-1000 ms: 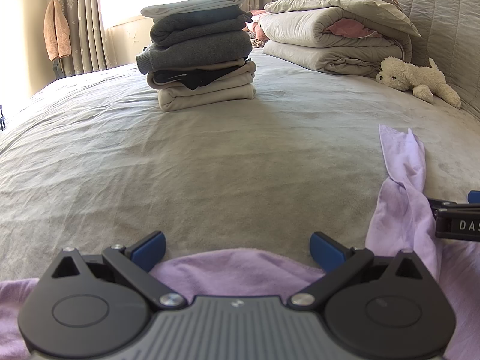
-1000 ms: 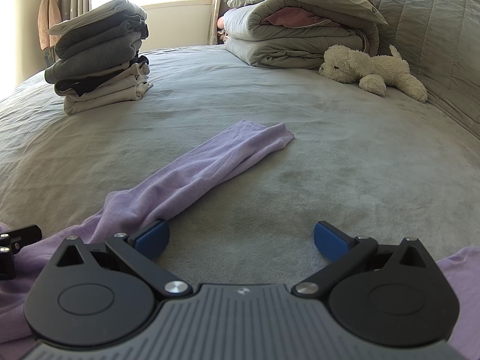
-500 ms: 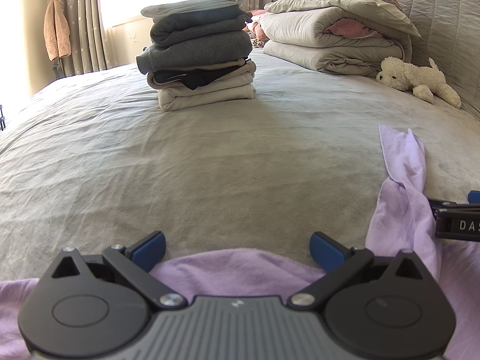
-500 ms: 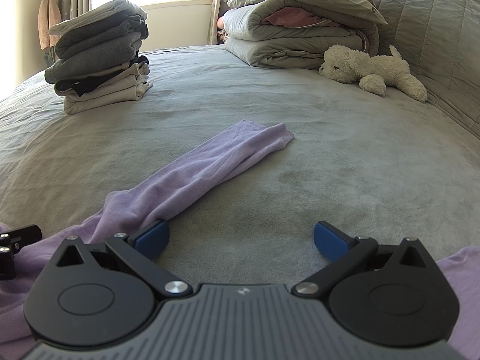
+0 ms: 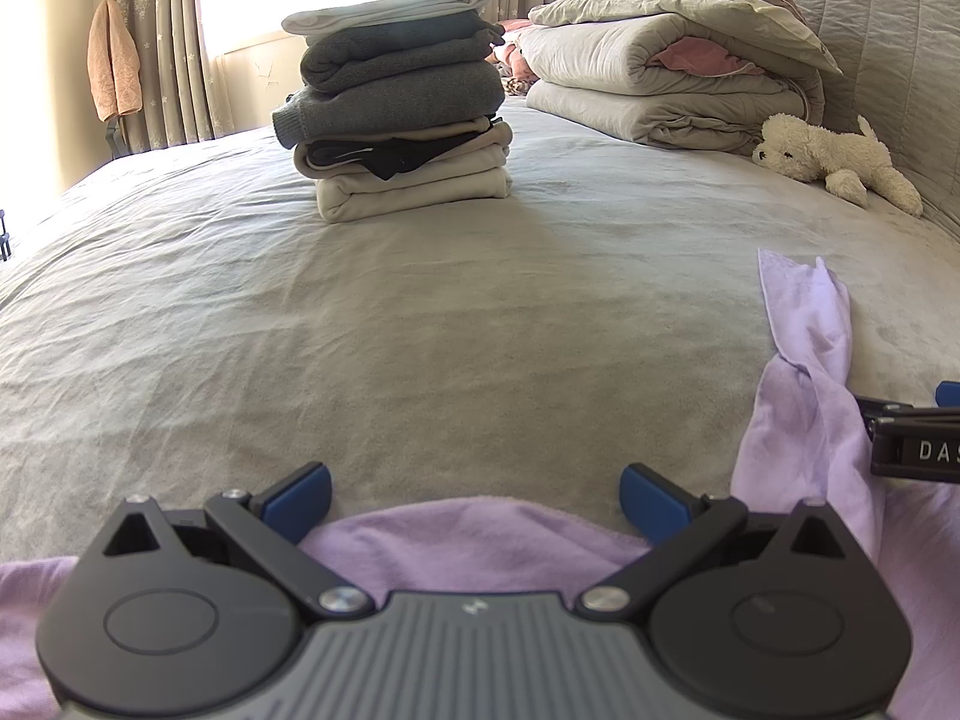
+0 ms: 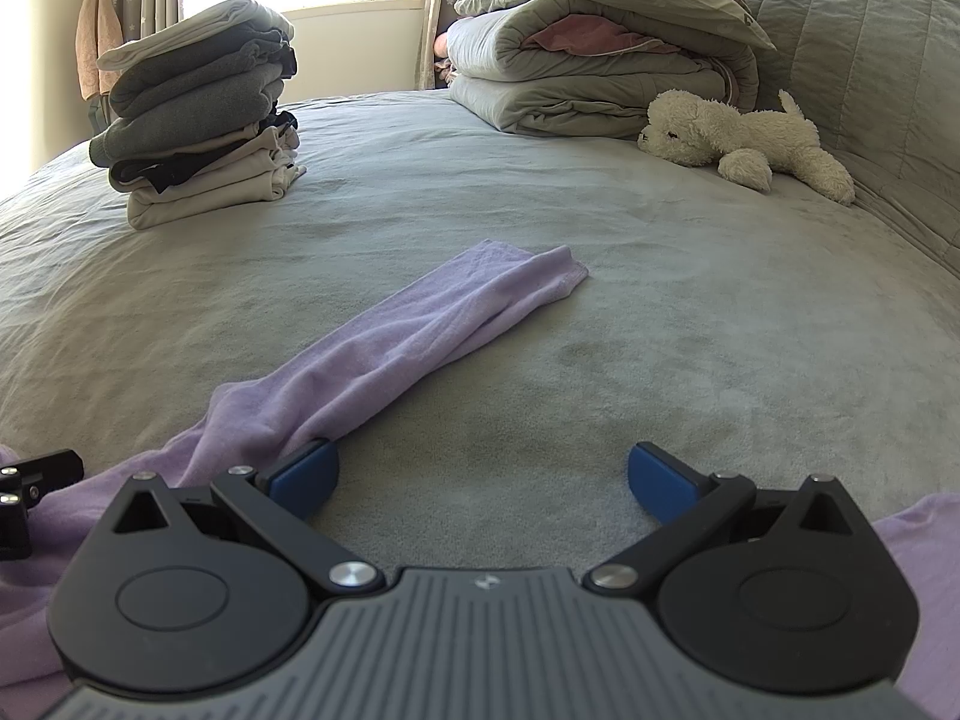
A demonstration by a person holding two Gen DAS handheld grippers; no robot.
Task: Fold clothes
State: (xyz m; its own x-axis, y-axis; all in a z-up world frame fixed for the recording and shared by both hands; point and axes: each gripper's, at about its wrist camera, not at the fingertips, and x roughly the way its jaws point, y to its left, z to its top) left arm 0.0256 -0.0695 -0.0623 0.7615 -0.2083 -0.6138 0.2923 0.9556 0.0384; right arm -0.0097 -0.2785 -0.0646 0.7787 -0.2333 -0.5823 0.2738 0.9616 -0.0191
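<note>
Lilac soft-knit garment (image 5: 480, 540) lies flat on grey bedspread (image 5: 420, 330), sleeve (image 6: 420, 336) stretched outward. Left gripper (image 5: 474, 501) and right gripper (image 6: 483, 480) are spread wide, empty; sleeve should be pinched near cuff and folded inward.

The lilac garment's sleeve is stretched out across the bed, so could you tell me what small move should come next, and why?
Probably bring the right gripper onto the sleeve and close on it. Both grippers are open and hold nothing; the sleeve lies extended beside its left finger, still unfolded, while the left gripper sits over the lilac garment.
</note>
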